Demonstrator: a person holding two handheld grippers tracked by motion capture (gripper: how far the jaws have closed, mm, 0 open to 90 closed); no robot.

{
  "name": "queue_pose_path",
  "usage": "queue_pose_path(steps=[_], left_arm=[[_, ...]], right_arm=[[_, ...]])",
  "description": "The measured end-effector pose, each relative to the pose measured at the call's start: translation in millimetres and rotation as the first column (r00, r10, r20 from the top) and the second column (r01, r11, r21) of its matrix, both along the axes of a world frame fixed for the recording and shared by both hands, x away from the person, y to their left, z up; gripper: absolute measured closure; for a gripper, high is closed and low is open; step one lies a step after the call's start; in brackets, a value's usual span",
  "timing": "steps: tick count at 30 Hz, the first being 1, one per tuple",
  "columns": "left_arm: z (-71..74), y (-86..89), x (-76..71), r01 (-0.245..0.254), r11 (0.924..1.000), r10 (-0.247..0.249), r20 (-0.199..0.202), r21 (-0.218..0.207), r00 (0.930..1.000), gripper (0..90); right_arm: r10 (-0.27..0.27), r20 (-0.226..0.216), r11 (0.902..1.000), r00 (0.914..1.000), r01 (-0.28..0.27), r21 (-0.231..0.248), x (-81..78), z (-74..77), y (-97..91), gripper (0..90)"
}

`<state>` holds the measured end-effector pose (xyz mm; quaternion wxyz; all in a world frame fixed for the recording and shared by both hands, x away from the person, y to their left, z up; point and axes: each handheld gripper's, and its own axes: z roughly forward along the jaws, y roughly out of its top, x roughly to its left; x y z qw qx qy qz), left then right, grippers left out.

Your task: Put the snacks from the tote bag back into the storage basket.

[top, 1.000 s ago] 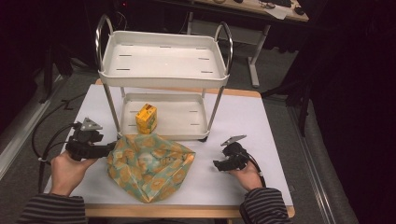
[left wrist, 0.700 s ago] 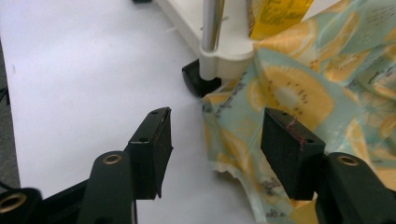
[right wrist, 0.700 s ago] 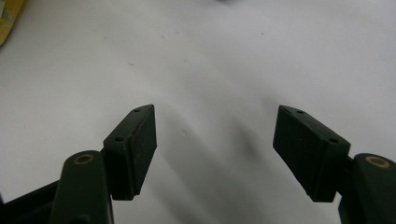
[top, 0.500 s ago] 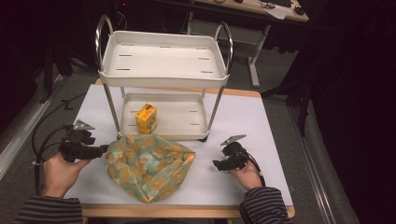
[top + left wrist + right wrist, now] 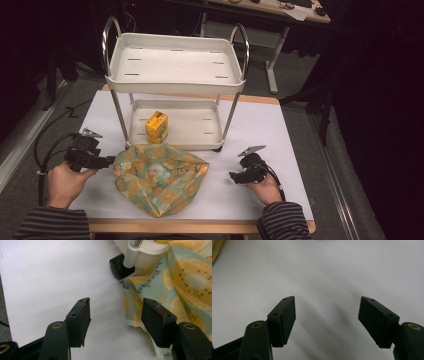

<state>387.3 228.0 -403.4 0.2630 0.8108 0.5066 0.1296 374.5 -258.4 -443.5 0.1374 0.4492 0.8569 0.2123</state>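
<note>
One fruit-print cloth, crumpled in a loose mound at the front middle of the bench, its far edge just under the lower tray of the cart. Printed with orange slices on pale green; in the left gripper view a corner of it lying flat beside the cart's black caster. One two-tier white cart standing at the back of the bench, and one small yellow juice carton upright on its lower tray, left of middle. Two grippers, one to each side of the cloth.

Left gripper held low at the cloth's left edge, pointing right toward it, hand wrapped round the body from below, striped sleeve at the bottom corner. Fingers standing partly apart, just been opening; nothing pinched between them, though the cloth's edge runs right beside and behind the right-hand one.

Right gripper resting well apart from the cloth on bare bench to its right, pointing left, hand cupped under it. Fingers spread wide over plain white surface, holding nothing.

Against the picture from a second back: left gripper drawn away leftward, off the cloth's edge where it sat closer in, and cloth settled in much the same heap. Right gripper and hand unmoved. Carton and cart as before.
</note>
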Motion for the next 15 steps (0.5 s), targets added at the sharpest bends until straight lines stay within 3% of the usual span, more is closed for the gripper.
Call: queue_pose_path(steps=[15], left_arm=[[-9.6, 2.1, 15.8, -0.015, 0.9998, 0.016, -0.069, 0.011, 0.9975, 39.7]], right_arm=[[-0.023, -0.004, 0.9997, 0.9997, 0.023, -0.002, -7.6, -0.5, -8.1, 30.6]])
